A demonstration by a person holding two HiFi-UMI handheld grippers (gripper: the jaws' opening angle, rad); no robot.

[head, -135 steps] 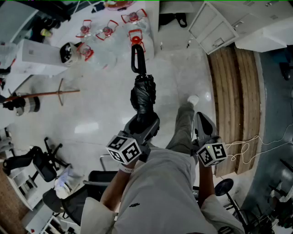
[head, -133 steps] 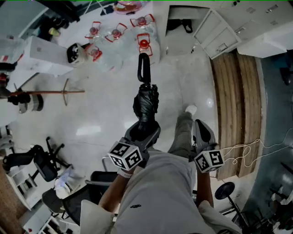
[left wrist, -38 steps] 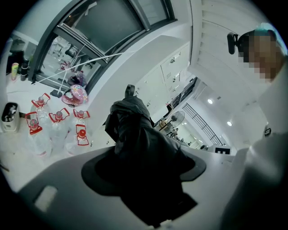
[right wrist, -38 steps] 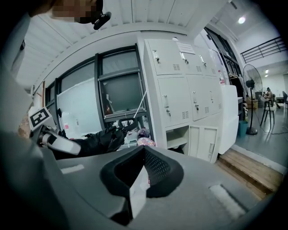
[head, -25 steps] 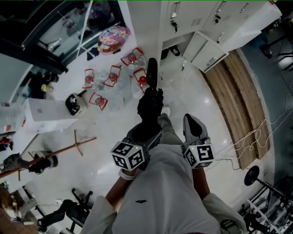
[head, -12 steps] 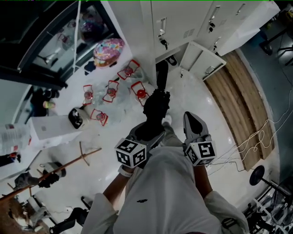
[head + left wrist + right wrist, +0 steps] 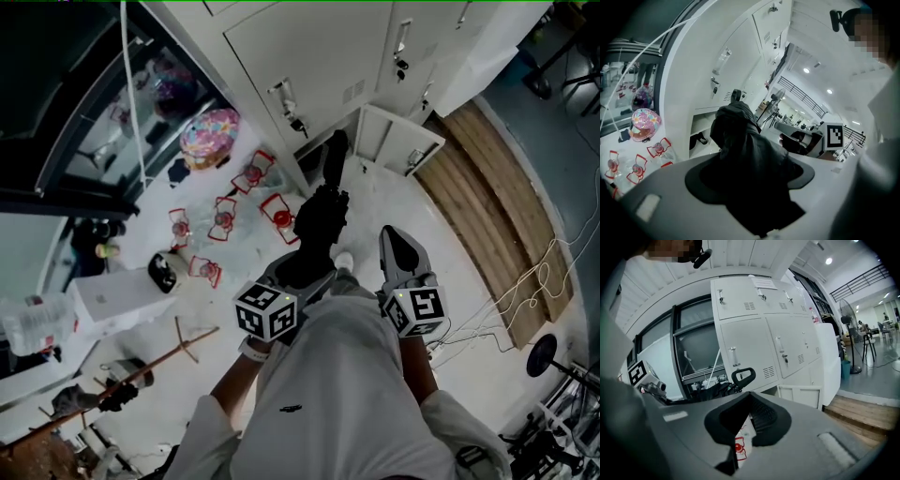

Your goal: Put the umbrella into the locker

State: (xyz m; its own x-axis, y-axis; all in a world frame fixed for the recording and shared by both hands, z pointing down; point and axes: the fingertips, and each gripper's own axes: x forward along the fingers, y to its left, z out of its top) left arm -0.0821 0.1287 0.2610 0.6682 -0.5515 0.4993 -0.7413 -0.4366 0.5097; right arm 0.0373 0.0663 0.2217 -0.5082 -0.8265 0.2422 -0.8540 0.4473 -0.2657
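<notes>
Left gripper (image 7: 302,265) clamping the folded umbrella (image 7: 320,217), its handle (image 7: 334,156) projecting beyond the jaws toward the locker (image 7: 401,141) at upper centre, right gripper (image 7: 394,239) pointing alongside, jaws together, empty.

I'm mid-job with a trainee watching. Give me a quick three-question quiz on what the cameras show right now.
1. True or false: the umbrella is unfolded.
2. Which gripper holds it? A left, B right, C neither.
3. Fill in: the open locker door is in the ___ row.

Key:
1. False. It is folded.
2. A. The left gripper is clamped on it.
3. Bottom.
</notes>
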